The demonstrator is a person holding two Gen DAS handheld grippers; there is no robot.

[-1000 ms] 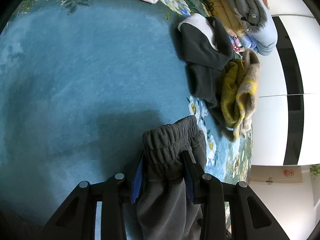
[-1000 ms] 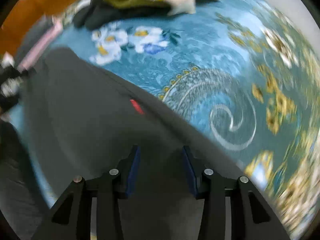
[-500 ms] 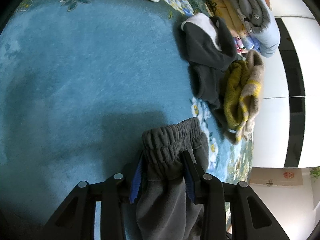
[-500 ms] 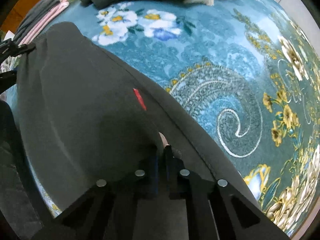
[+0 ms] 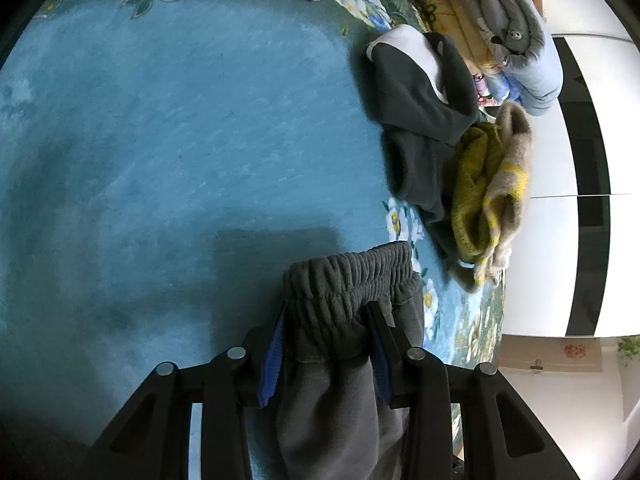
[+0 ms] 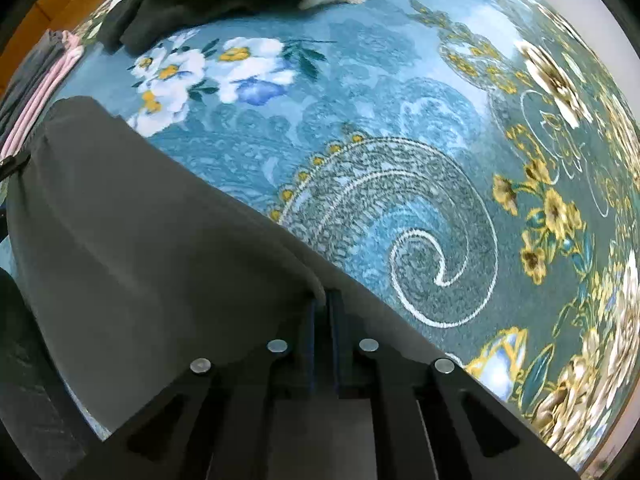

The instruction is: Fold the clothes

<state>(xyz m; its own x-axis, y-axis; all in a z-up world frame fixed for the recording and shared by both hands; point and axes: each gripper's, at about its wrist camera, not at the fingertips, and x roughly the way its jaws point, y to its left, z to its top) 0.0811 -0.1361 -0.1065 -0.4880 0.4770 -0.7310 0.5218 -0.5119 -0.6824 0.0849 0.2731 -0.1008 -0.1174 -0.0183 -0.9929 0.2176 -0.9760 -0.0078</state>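
The ribbed elastic waistband of the grey fleece trousers [image 5: 348, 292] is clamped by the left gripper [image 5: 326, 320]; their smooth edge is pinched by the nearly closed right gripper [image 6: 322, 312]. Beyond, plush teal floral carpet [image 5: 180, 120] is spread; farther right, a yellow knit [image 5: 480, 188] is heaped.
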